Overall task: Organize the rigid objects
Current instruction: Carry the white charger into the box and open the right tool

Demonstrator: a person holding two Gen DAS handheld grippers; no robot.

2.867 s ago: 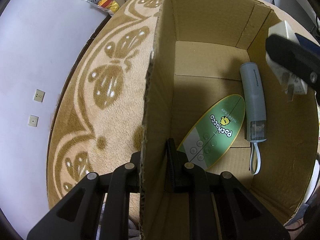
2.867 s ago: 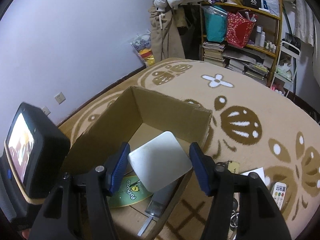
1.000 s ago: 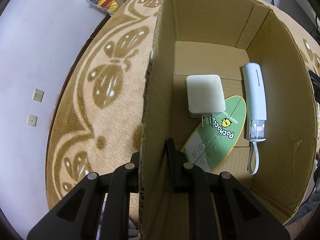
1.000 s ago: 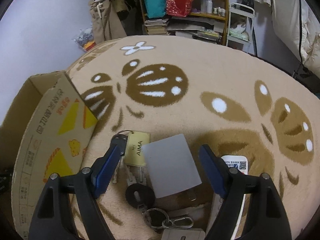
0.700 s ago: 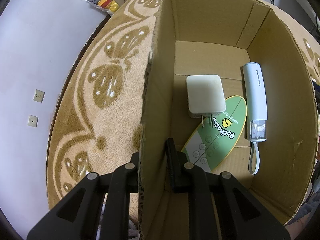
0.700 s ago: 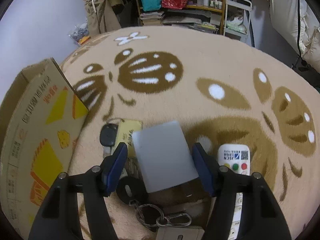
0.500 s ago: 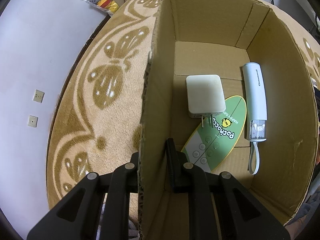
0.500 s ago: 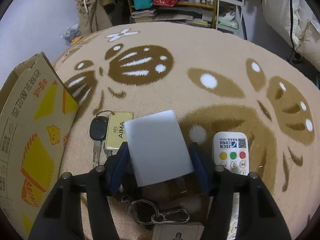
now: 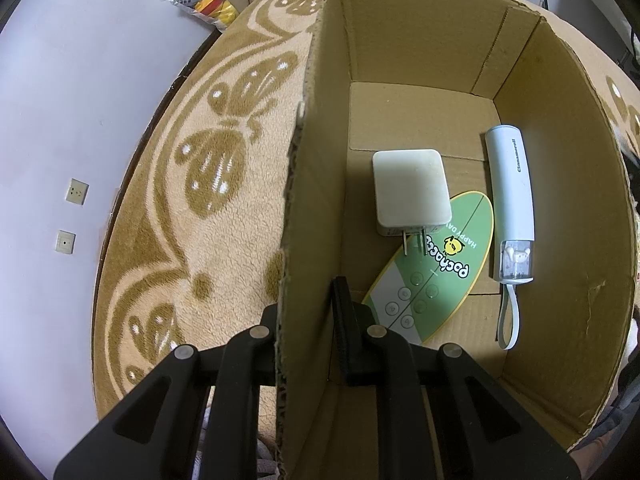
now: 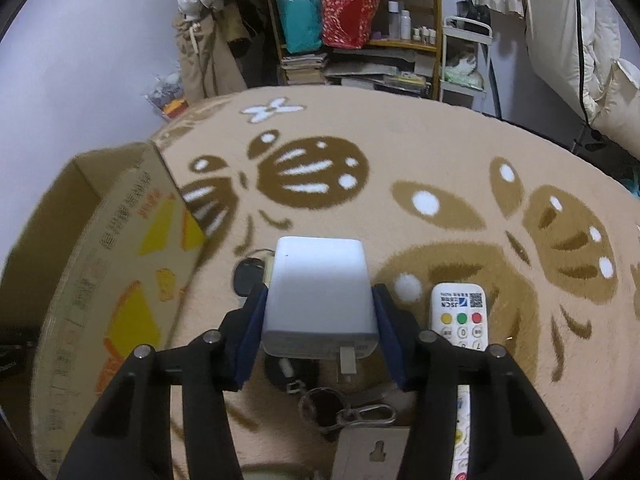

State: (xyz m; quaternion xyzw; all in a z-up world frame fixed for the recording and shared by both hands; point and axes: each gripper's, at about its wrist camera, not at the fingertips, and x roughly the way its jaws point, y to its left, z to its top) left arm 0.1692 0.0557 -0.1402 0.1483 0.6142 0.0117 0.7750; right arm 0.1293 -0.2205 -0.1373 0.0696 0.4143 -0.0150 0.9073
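Observation:
In the left wrist view my left gripper (image 9: 310, 320) is shut on the near wall of the open cardboard box (image 9: 312, 184), one finger outside and one inside. On the box floor lie a white plug adapter (image 9: 410, 192), a green oval card (image 9: 436, 276) and a pale blue tube-shaped device (image 9: 510, 208). In the right wrist view my right gripper (image 10: 320, 312) is shut on a second white plug adapter (image 10: 320, 292), its blue pads (image 10: 254, 324) pressed against both sides. It hangs just above the carpet, right of the box (image 10: 100, 280).
Under the held adapter lie a black key fob (image 10: 248, 276), a key ring with a carabiner (image 10: 360, 414) and a beige tag (image 10: 372, 452). A small white remote (image 10: 460, 320) lies to its right. Shelves (image 10: 360, 40) and bags stand beyond the patterned carpet (image 10: 440, 152).
The first adapter, held over the box 2.9 s ago, now lies inside. My right gripper moved to the carpet, shut on the second adapter and raised it. The left gripper stayed still.

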